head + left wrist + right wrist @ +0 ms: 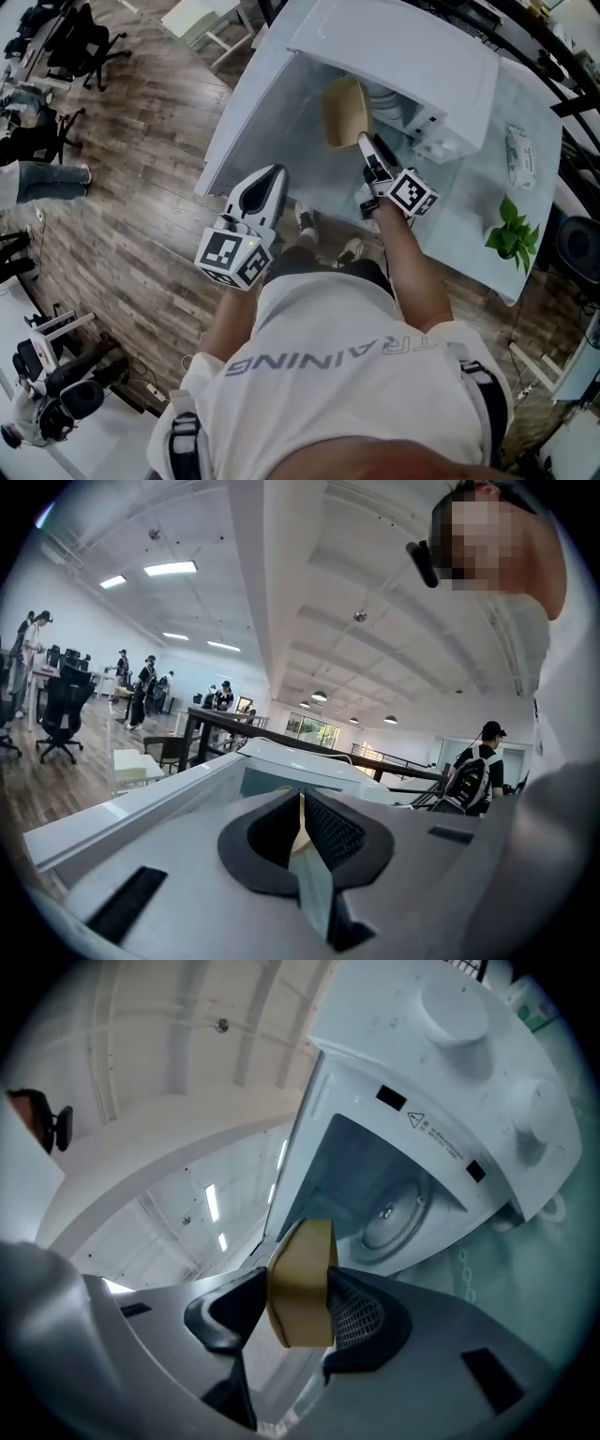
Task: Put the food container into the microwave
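Clamped tilted in the right claw [368,152], the food container [344,112] might have struck the microwave [403,56] frame, while the left claw [302,829] sat closed.

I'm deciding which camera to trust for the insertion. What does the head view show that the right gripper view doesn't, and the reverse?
Only the head view: the left gripper off beside the table, the potted plant and a white packet on it, and the wooden floor.
Only the right gripper view: the turntable inside the cavity, two knobs, and the jaws pressing the load's sides.
Both: the tan food container held in the right gripper before the open microwave.
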Tool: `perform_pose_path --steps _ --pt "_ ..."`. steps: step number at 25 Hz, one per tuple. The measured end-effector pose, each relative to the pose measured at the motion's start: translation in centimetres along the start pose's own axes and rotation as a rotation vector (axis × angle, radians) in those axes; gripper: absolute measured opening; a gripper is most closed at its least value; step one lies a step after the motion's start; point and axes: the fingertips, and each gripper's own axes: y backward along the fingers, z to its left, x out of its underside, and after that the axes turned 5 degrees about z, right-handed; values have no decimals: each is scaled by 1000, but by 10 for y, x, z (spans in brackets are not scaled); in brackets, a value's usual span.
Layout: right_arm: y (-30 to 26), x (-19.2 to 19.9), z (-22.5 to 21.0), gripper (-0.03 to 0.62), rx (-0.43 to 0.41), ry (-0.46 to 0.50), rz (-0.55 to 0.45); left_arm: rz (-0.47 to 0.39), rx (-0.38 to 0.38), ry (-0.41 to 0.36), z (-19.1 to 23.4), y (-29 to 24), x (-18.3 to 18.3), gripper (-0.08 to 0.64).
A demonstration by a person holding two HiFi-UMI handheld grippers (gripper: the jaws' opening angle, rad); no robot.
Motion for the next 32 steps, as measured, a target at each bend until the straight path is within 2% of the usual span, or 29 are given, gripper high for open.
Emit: perform_pose_path --steps 4,10,23,28,32 --pt "-18 -13 -13 218 5 -58 -88 14 40 5 0 -8 -4 43" --pt "-48 -24 -30 218 29 -100 -137 26 87 3 6 -20 -15 43" --pt "-101 -68 -74 218 93 -203 -290 57 109 16 21 -41 -21 43" --pt "-105 -80 -88 218 113 -202 -326 69 118 10 19 -43 -20 43" --pt "-106 -82 -90 219 150 -158 -327 67 123 9 20 -45 -22 43"
